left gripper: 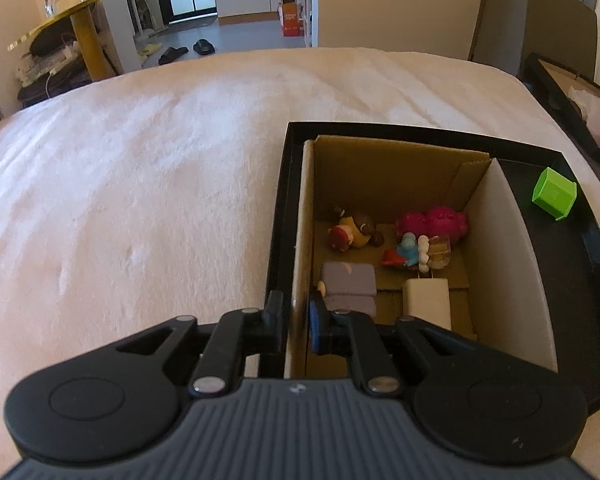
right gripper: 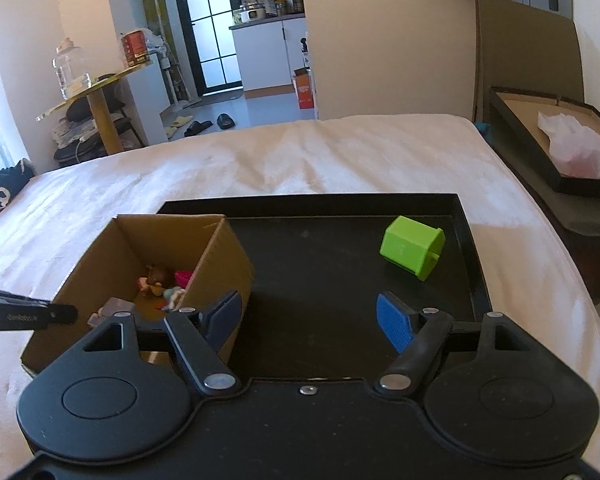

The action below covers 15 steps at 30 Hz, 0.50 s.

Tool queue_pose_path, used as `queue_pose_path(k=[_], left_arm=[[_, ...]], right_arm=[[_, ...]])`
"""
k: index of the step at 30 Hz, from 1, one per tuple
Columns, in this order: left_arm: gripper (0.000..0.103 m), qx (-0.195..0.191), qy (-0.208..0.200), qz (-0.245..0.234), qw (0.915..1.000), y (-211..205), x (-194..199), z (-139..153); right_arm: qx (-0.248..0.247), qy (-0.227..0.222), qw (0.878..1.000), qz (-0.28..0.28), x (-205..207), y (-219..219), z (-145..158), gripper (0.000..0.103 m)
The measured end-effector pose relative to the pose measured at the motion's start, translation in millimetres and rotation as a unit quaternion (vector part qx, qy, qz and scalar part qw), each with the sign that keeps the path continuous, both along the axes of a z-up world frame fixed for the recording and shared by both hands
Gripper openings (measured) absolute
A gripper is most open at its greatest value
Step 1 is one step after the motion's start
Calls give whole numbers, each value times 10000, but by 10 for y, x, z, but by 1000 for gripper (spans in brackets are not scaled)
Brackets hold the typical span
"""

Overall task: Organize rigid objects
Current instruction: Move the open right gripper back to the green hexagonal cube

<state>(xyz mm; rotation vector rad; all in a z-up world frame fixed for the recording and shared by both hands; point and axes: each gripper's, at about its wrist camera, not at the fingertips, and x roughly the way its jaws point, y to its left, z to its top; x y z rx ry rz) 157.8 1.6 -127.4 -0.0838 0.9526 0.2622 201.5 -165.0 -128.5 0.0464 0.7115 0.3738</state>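
Note:
My left gripper [left gripper: 296,322] is shut on the left wall of an open cardboard box [left gripper: 396,168]. The box stands in the left part of a black tray [left gripper: 560,280]. Inside it lie a pink toy [left gripper: 432,222], small figurines [left gripper: 352,234], a grey-purple block [left gripper: 348,284] and a white block [left gripper: 426,300]. A green cube [right gripper: 412,252] lies tipped on the tray [right gripper: 320,264], right of the box [right gripper: 220,264]. My right gripper [right gripper: 310,316] hangs open above the tray's near middle with nothing between its blue pads. The cube is ahead of it and to the right.
The tray sits on a cream blanket [left gripper: 140,160] that covers a bed. Another black tray holding white paper [right gripper: 576,152] stands off the bed's right side. A side table with a glass jar [right gripper: 70,68] is at the far left, with slippers [right gripper: 198,126] on the floor beyond.

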Motion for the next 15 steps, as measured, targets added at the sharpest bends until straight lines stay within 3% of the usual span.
queue_pose_path(k=[5, 7, 10, 15], left_arm=[[17, 62, 63, 18, 10000, -46, 79, -12], [34, 121, 110, 80, 9998, -63, 112, -16], [49, 257, 55, 77, 9996, -121, 149, -1], [63, 432, 88, 102, 9990, -204, 231, -15]], right_arm=[[9, 94, 9999, -108, 57, -106, -98, 77], [33, 140, 9998, -146, 83, -162, -140, 77], [66, 208, 9996, -199, 128, -240, -202, 77], [100, 330, 9989, -304, 236, -341, -334, 77]])
